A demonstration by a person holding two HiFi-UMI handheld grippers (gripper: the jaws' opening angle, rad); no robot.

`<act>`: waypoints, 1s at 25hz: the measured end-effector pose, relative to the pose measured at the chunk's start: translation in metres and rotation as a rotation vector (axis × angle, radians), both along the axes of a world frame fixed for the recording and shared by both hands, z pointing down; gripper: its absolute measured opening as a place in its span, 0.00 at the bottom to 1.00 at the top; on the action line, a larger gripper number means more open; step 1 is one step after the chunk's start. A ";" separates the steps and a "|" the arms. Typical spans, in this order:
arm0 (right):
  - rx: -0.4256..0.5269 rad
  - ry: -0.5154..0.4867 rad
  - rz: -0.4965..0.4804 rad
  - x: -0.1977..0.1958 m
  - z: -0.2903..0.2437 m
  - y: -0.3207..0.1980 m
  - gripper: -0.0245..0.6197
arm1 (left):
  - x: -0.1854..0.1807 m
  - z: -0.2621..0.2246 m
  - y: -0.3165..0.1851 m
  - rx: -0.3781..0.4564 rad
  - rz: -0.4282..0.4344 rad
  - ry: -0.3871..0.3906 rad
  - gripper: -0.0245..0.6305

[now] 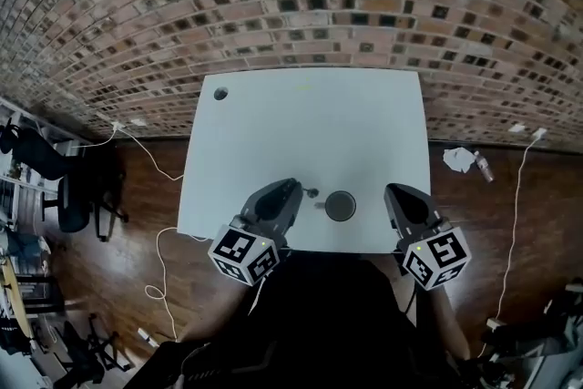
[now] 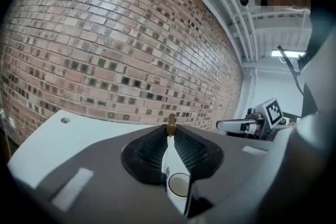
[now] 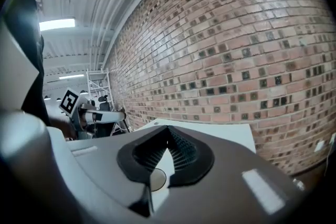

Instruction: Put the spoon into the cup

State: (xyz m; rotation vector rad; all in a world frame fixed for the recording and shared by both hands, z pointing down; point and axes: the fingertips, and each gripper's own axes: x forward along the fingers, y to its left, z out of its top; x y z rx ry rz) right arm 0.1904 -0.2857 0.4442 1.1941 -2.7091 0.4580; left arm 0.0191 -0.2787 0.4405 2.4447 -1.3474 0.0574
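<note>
Cup: one, on the single white table.
Spoon: one, just left of the cup.
Grippers: two. The left gripper pinches the spoon. The right gripper, right of the cup, is closed and empty.
Views: only the head view shows the cup.

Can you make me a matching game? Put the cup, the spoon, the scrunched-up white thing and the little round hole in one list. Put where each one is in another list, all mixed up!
Things:
1. cup
2. spoon
3. scrunched-up white thing
4. little round hole

Places:
A. on the wooden floor, right of the table
B. near the table's far left corner
C. clamped in the left hand-held gripper
D. standing on the table, near its front edge

Pairs: 1-D, 2-C, 3-A, 4-B
</note>
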 end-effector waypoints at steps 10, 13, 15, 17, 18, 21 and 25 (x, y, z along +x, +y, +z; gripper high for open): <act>0.010 -0.006 0.080 -0.015 -0.005 0.013 0.05 | -0.002 0.034 -0.012 -0.060 0.077 0.095 0.09; -0.009 -0.008 0.116 -0.011 0.001 0.022 0.05 | 0.007 0.043 -0.017 -0.079 0.106 0.084 0.09; -0.014 -0.002 0.128 -0.007 0.005 0.023 0.05 | 0.015 0.048 -0.019 -0.089 0.129 0.076 0.09; -0.014 -0.001 0.134 -0.001 0.009 0.020 0.05 | 0.023 0.054 -0.023 -0.091 0.139 0.065 0.09; -0.017 -0.003 0.139 0.001 0.010 0.019 0.05 | 0.027 0.058 -0.024 -0.095 0.144 0.054 0.09; -0.045 -0.013 0.162 0.008 0.016 0.029 0.05 | 0.035 0.076 -0.023 -0.129 0.156 0.018 0.09; -0.055 -0.008 0.168 0.017 0.023 0.033 0.05 | 0.037 0.089 -0.025 -0.144 0.154 -0.007 0.09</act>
